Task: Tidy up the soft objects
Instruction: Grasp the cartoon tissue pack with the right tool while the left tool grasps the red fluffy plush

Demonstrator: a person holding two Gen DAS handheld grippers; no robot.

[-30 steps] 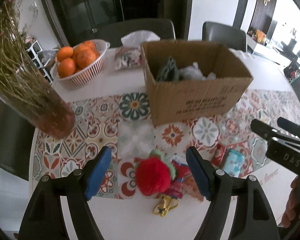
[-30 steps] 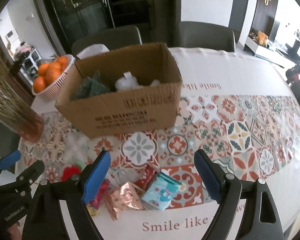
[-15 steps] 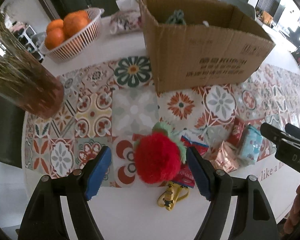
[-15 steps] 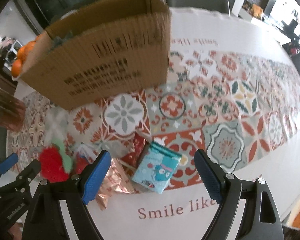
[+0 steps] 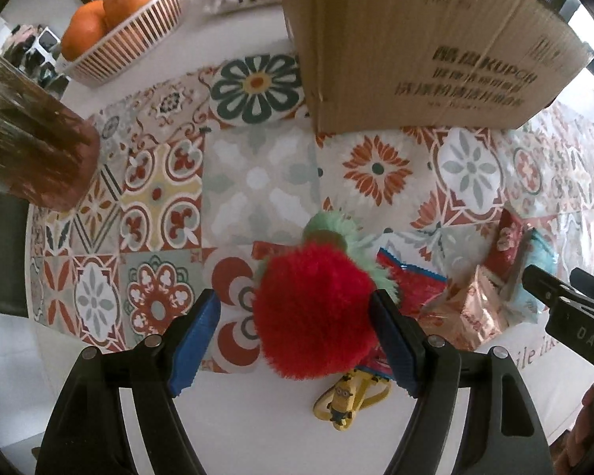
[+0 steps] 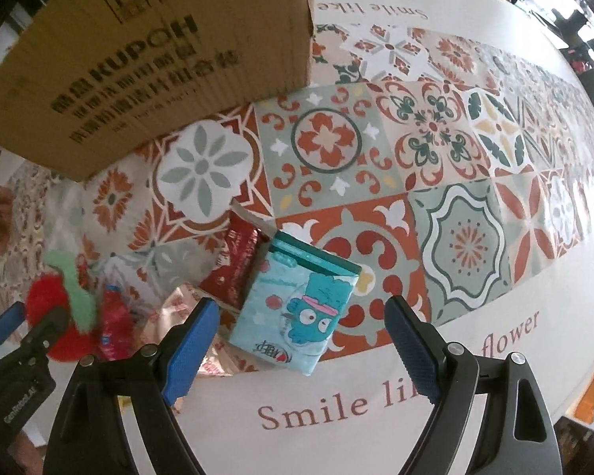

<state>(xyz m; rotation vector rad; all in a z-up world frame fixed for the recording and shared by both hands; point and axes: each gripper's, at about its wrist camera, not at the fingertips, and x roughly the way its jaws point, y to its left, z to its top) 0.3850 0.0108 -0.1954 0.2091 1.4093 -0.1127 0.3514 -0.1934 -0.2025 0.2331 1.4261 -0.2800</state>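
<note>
A fluffy red plush strawberry (image 5: 315,308) with a green top lies on the patterned tablecloth. My left gripper (image 5: 297,340) is open and low around it, the right pad touching its side, the left pad apart. The plush also shows in the right wrist view (image 6: 55,308). My right gripper (image 6: 301,352) is open just above a teal tissue pack (image 6: 297,308) with a cartoon face. The cardboard box (image 5: 423,43) stands behind; its inside is hidden.
Snack packets lie beside the plush: a red one (image 5: 412,289), a copper foil one (image 5: 475,312), a dark red one (image 6: 237,261). A yellow minion toy (image 5: 348,396) lies at the front. A brown vase (image 5: 35,158) and an orange basket (image 5: 118,27) stand at the left.
Both grippers have dropped lower and closer to the table. The left one now straddles the red plush; the right one has come down over the teal tissue pack.
</note>
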